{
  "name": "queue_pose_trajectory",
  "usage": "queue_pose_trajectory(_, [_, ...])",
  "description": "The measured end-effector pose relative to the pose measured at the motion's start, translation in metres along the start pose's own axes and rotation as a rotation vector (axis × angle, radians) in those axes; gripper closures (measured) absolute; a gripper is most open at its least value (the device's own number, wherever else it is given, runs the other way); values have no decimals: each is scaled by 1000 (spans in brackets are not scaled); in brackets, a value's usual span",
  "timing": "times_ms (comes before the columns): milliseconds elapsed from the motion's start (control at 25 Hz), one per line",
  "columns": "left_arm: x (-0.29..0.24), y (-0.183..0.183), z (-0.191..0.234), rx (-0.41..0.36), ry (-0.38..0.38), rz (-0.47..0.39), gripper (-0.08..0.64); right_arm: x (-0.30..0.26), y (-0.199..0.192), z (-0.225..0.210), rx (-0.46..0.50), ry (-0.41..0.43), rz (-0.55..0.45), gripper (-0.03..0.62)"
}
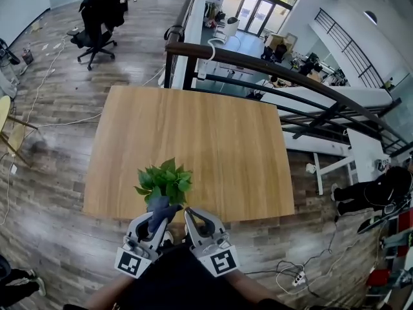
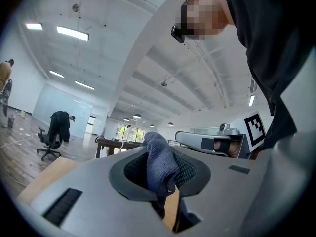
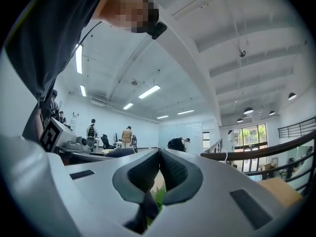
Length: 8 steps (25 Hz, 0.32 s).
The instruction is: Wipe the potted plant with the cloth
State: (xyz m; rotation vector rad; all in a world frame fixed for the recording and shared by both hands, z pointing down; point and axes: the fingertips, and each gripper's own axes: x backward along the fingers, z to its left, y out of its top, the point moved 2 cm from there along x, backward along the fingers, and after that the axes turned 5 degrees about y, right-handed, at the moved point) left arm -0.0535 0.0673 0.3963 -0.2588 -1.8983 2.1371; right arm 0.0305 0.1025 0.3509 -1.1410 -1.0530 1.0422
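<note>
The potted plant (image 1: 164, 181) stands on the wooden table (image 1: 219, 134) close to its near edge and left of that edge's middle, well apart from the far edge and from both far corners. Only its green leaves show; the pot is hidden beneath them and behind the grippers. The left gripper (image 1: 159, 221) comes in over the near edge, its jaws pinched on a blue-grey cloth (image 1: 161, 208). In the left gripper view the cloth is bunched between the dark pads and rises above them in a rounded fold. From the head view the cloth's upper end meets the lowest leaves on the plant's near side, but whether it actually touches them cannot be told. The right gripper (image 1: 193, 213) sits just beside the left one, on its right, also at the near edge. Its jaws are pressed together with nothing held (the right gripper view shows the pad tips meeting, and only a sliver of green leaf in the gap lower down, beyond the jaws). The rest of the tabletop carries nothing else. Beyond the far edge run a dark railing (image 1: 271, 66) and a wood-plank floor (image 1: 51, 76).
</note>
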Motion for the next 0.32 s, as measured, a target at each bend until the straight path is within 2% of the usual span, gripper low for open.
queue_pose_trajectory(320, [12, 4, 7, 18, -15, -30, 474, 2, 3, 3, 34, -72, -10, 574])
